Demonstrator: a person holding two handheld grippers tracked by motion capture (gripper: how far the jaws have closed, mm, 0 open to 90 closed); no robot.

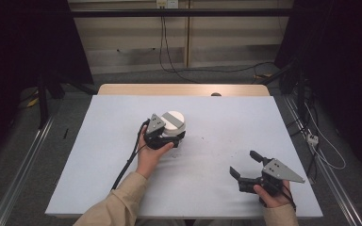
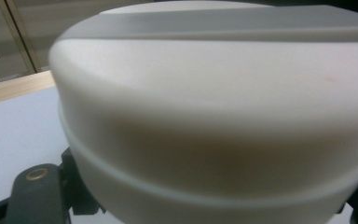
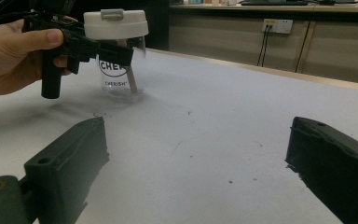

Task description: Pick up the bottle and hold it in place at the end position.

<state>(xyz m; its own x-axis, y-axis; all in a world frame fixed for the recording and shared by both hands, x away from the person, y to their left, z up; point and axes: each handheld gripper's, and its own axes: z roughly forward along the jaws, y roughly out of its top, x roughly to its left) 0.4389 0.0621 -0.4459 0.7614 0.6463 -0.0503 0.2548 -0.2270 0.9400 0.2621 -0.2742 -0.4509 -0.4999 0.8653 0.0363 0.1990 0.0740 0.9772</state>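
I have the left gripper (image 1: 169,135) clamped on the jar (image 1: 173,123) mid-tabletop (image 1: 226,117), right gripper (image 1: 246,165) spread wide near the front right corner.

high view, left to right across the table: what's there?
Left hand → left gripper, clamped on the glass jar just below its lid → white lid → right gripper, jaws wide apart with nothing between them, resting near the table's front right.
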